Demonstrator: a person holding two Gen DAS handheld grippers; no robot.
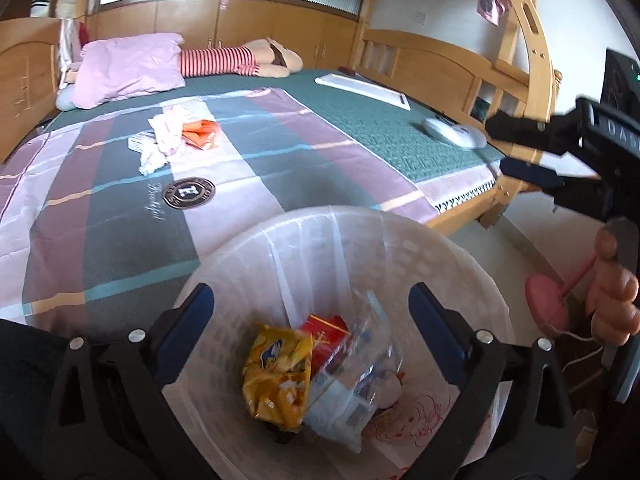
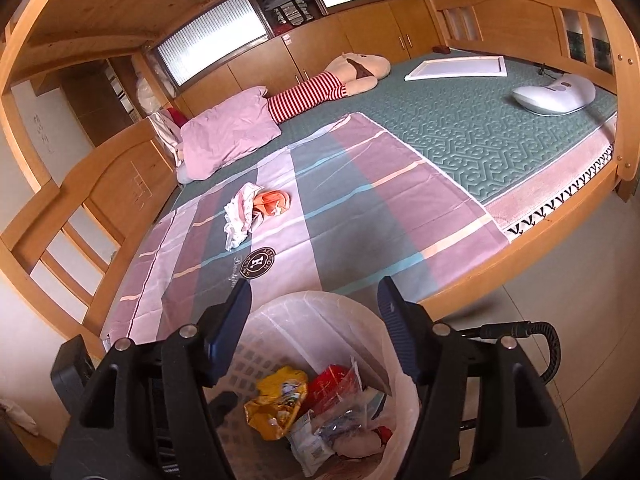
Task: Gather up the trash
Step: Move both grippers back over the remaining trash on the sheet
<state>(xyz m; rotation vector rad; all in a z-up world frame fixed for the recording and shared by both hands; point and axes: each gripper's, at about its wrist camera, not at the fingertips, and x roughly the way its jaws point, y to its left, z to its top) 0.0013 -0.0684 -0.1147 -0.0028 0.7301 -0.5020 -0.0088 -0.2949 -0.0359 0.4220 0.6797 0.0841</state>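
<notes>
My left gripper (image 1: pixel 312 316) hangs open over a white plastic basket (image 1: pixel 404 248) lined with a clear bag, with nothing between its fingers. Inside lie a yellow wrapper (image 1: pixel 276 376), a red pack (image 1: pixel 328 330) and clear plastic (image 1: pixel 360 360). My right gripper (image 2: pixel 314 320) is also open and empty above the same basket (image 2: pixel 320 300); in the left wrist view the right gripper (image 1: pixel 516 150) shows at the right edge. On the bed's striped sheet lie crumpled white paper (image 2: pixel 240 216) and an orange wrapper (image 2: pixel 274 202), far from both grippers. The left wrist view has the paper (image 1: pixel 166 138) and wrapper (image 1: pixel 202 132) too.
A wooden bunk bed frame (image 2: pixel 520 252) borders the basket. On the green mattress lie a pink pillow (image 2: pixel 228 136), a striped plush toy (image 2: pixel 320 90), a white board (image 2: pixel 456 68) and a white-blue device (image 2: pixel 556 94). A hand (image 1: pixel 612 300) and a pink slipper (image 1: pixel 544 304) are at the right.
</notes>
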